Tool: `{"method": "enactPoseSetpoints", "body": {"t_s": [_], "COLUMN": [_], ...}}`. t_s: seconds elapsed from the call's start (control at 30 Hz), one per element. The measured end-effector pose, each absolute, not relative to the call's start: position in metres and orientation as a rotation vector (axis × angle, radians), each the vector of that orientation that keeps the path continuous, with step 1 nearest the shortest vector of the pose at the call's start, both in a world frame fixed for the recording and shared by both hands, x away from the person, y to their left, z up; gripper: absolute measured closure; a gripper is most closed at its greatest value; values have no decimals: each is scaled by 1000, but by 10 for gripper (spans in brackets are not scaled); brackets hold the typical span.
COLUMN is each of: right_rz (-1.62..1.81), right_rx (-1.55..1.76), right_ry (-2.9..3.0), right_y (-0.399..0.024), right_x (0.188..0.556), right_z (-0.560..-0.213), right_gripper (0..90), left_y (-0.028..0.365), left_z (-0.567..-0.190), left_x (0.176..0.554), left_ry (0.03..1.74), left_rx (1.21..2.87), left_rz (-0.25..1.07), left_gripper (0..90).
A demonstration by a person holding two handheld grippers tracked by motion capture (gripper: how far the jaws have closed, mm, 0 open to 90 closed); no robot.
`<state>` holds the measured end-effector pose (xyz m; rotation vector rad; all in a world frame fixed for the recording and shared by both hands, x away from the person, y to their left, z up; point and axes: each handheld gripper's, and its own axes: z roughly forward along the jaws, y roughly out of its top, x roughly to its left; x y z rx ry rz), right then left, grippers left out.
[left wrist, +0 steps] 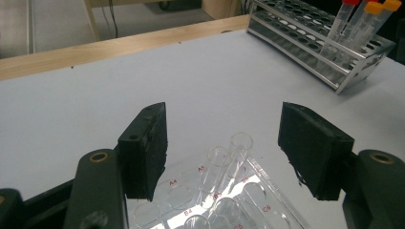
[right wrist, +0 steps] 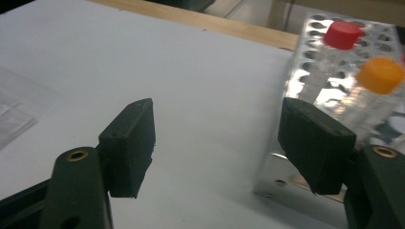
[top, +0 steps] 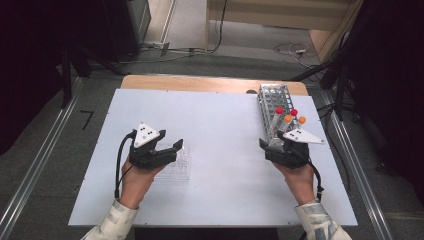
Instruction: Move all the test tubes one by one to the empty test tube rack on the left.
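A clear plastic well tray (top: 181,169) lies on the white table under my left gripper (top: 170,141). In the left gripper view its jaws stand open (left wrist: 224,119) over the tray (left wrist: 272,195), where two clear uncapped tubes (left wrist: 237,145) stand in wells; the pads touch neither. A metal tube rack (top: 272,99) at the right holds tubes with red caps (top: 279,110) and orange caps (top: 287,119). My right gripper (top: 276,143) sits just in front of the rack, open (right wrist: 219,117) with nothing between its jaws. A red-capped tube (right wrist: 341,34) and an orange-capped tube (right wrist: 380,75) rise beyond its right jaw.
The white tabletop (top: 225,125) has bare room between the tray and the rack. A wooden strip (top: 200,82) runs along the far edge. The rack (left wrist: 305,43) has many vacant holes behind the capped tubes. Cables lie on the floor beyond.
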<state>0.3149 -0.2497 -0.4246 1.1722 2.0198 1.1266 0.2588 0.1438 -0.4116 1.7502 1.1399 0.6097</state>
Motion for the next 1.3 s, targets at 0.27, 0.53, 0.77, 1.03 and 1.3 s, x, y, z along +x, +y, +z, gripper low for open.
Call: {"method": "enactPoseSetpoints", "body": {"t_s": [0.27, 0.53, 0.77, 1.03, 1.3], "right_rz": [1058, 1052, 1046, 1042, 1054], "right_rx": [1280, 1322, 1351, 1344, 1342], "right_ry": [1926, 1897, 1886, 1894, 1887], "right_y": [-284, -290, -288, -284, -285], "right_x": [340, 360, 371, 377, 376], "right_z": [-428, -431, -439, -445, -440], "right_gripper": [307, 449, 617, 701, 716], "left_y": [145, 144, 144, 143, 144], "left_z": [-409, -409, -408, -409, -408], "left_x": [258, 257, 256, 256, 256], "left_ry": [1141, 1140, 1134, 1135, 1131], "left_rx": [1739, 1737, 1740, 1742, 1738], "left_rz": [619, 614, 615, 616, 615], "left_gripper": [314, 316, 334, 335, 337]}}
